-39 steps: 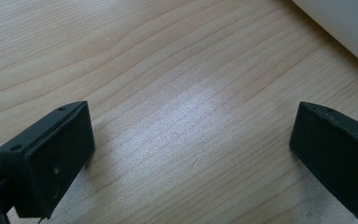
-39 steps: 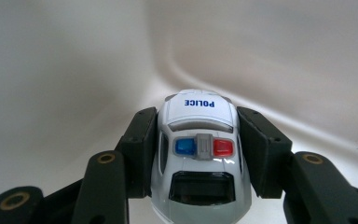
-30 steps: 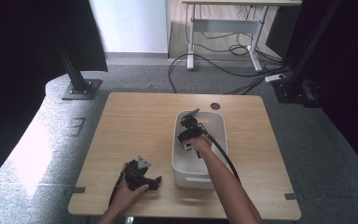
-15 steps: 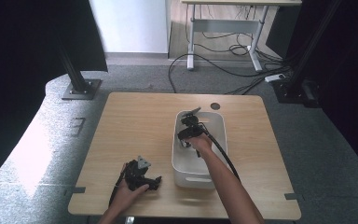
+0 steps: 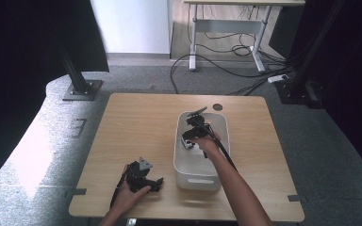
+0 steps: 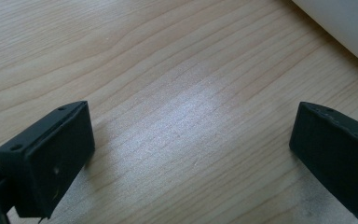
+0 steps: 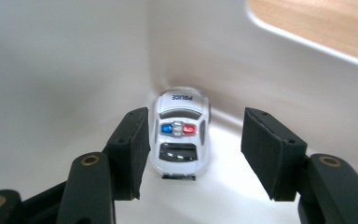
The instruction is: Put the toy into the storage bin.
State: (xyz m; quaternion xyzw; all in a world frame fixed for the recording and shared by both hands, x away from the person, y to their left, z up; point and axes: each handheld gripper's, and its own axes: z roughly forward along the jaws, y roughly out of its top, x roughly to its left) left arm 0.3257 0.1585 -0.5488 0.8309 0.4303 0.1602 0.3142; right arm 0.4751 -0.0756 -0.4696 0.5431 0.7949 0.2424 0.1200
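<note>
One toy police car [image 7: 181, 135], one white bin [image 5: 219, 123]

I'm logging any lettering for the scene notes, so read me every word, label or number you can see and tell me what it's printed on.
"POLICE": on the roof end of the white toy car lying in the white bin, small but readable in the right gripper view.
No other readable text: the wooden table and the black fingers carry none.

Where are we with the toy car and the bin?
Done: the toy police car sits on the floor of the white bin. In hand: the right tool has just been opening, jaws clear of it. Left: lift out. The left tool rests open on the table.
</note>
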